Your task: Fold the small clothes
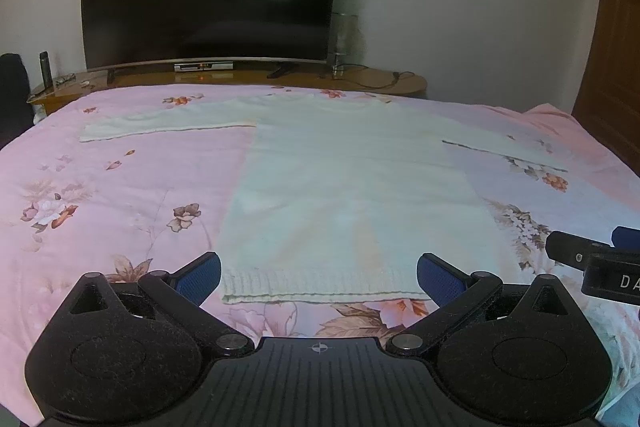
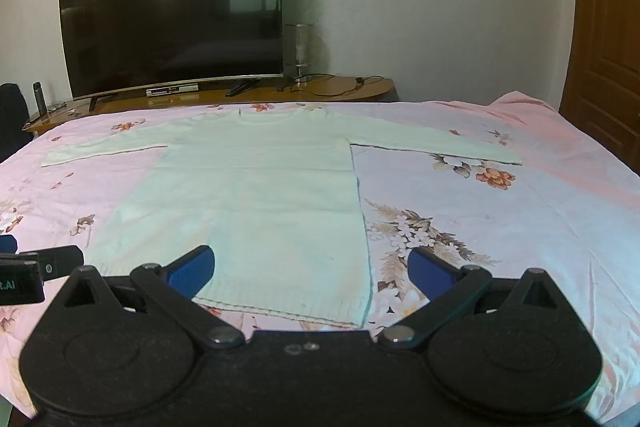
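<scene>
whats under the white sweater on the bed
The sweater lies flat, sleeves spread, on a pink flowered bedspread, which shows all round it. The part of the bedspread beneath it is covered, so whether anything else lies there cannot be seen.

A white knitted sweater [image 1: 352, 195] lies flat and unfolded on the bed [image 1: 120, 187], front or back up cannot be told. Its ribbed hem [image 1: 320, 285] runs along the near edge of the bed, and its neckline [image 2: 268, 117] points to the far edge. Both long sleeves are spread straight out sideways, one toward the left edge [image 2: 104, 149], one toward the right edge [image 2: 436, 143]. The body lies smooth, with hardly a wrinkle.
</scene>
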`<state>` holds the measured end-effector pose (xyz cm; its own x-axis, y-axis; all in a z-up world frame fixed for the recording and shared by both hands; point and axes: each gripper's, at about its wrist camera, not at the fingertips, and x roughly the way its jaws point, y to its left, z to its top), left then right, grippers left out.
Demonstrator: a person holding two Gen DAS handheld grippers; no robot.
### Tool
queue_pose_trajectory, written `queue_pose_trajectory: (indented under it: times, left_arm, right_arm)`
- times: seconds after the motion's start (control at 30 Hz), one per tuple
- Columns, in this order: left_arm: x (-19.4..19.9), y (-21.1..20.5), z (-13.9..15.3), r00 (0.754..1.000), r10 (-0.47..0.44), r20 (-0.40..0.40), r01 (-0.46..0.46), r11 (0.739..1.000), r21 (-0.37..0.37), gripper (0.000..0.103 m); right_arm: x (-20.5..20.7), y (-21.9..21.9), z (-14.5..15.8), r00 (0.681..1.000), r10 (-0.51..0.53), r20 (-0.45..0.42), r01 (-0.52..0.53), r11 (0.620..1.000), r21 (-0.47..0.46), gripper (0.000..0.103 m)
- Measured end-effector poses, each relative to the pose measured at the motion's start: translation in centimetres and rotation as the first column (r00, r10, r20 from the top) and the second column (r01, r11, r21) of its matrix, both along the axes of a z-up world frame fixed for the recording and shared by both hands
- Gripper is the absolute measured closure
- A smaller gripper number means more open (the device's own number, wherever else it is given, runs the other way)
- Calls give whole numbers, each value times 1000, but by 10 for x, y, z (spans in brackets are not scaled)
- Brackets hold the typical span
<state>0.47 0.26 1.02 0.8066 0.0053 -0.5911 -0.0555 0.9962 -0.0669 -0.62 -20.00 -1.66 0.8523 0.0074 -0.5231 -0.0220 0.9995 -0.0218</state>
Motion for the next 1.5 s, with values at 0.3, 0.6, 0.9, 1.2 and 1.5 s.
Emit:
queue_pose_trajectory:
  times: [0.3,0.6,0.9,1.2,1.5]
  left_arm:
    - [-2,-1,-1,1000,4,0,-4,1000,4,0]
    - [-1,-1,-2,1000,1,-1,-1,1000,6,0]
    - [-1,0,-3,1000,0,-3,0,1000,3,0]
    - [-3,3,-5,1000,4,-5,-4,1000,3,0]
    - [-5,3,-6,1000,5,-4,-5,1000,1,0]
  right_arm:
    - [-1,1,0,1000,-1,0,1,1000,0,0]
    - [-1,2,0,1000,-2,0,2,1000,0,0]
    - [-1,4,0,1000,-3,-1,3,1000,-1,0]
    - [1,5,-2,1000,4,-4,-4,1000,0,0]
    - [1,5,-2,1000,5,-4,-5,1000,0,0]
